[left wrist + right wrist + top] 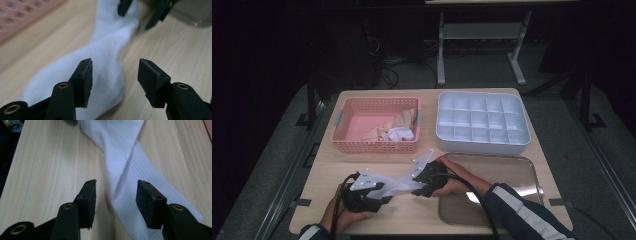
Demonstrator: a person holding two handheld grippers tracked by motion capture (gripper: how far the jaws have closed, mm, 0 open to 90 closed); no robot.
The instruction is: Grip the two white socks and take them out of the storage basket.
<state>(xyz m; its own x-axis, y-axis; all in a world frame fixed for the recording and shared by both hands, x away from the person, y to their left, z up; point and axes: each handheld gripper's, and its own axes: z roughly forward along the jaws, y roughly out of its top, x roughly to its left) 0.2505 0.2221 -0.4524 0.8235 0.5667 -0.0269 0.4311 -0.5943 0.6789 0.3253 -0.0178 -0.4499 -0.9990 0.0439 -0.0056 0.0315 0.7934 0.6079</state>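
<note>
Left tongs: jaws spread, pinching nothing — the white sock lies flat between them on the desk.
Right tongs: jaws spread over the sock's ribbed cuff end, not pressing it.
Hands: both low at the desk's near edge, tongs facing each other across the sock.
High view adds: pink basket with clothes, white compartment tray, clear tray.

High view dim; room behind table nearly black, light falls from above on tabletop only. Glare spot on clear tray. Gripper views brighter, evenly lit, soft shadows. Sock near lens slightly blurred; far basket out of focus.
</note>
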